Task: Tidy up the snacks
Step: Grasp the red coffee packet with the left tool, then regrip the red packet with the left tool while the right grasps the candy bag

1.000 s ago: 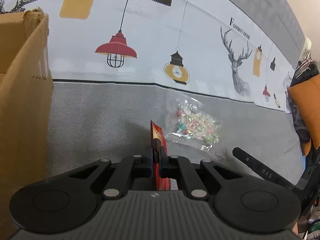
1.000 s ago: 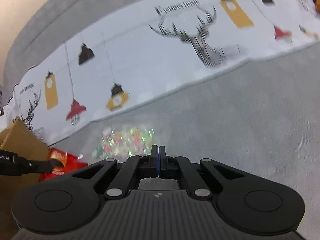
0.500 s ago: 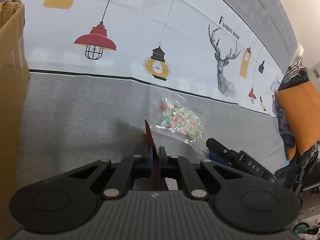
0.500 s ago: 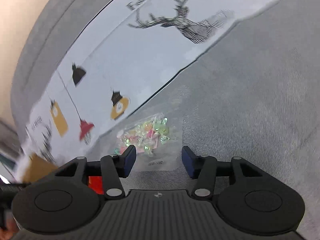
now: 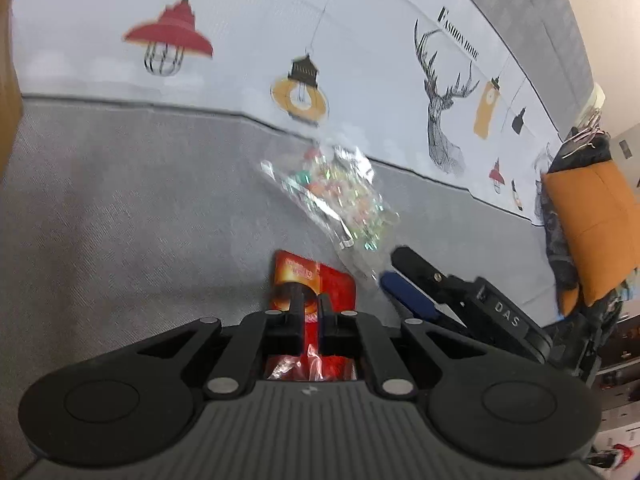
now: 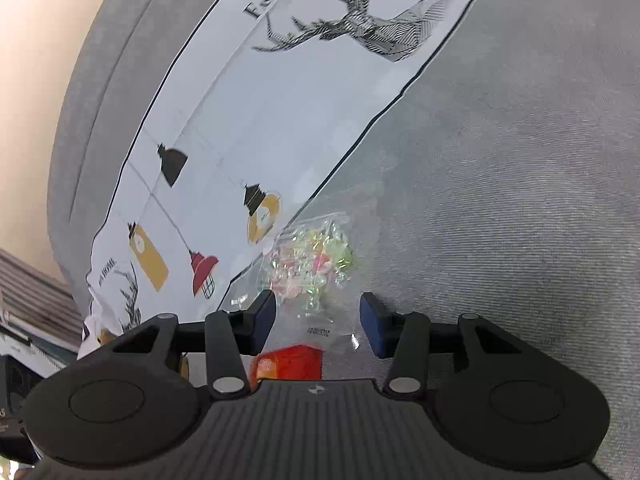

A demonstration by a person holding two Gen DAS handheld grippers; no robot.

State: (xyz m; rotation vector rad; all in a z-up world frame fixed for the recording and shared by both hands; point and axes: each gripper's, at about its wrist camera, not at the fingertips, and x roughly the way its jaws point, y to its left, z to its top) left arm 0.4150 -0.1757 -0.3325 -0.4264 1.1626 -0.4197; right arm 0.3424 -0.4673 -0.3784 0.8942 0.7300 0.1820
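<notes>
We see left tool (image 5: 308,300) clamped on red snack packet (image 5: 336,280), right tool (image 6: 318,320) spread wide, clear candy bag (image 6: 312,260) just ahead between its fingers.

Grey sofa (image 5: 120,208), printed cover (image 6: 248,120), perhaps an orange cushion (image 5: 596,216).

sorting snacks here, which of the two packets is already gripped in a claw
The red foil snack packet, pinched in the shut left claw. The clear plastic bag of colourful candies lies free before the open right claw.

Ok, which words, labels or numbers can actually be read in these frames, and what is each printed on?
"FASHION HOME": printed sofa cover, beside the deer.
"DAS": right hand-held gripper, on its body.
"2025/10/01", seen upside down and uncertain: clear candy bag.
Red snack packet, in the left hand-held gripper: print too blurred.
</notes>
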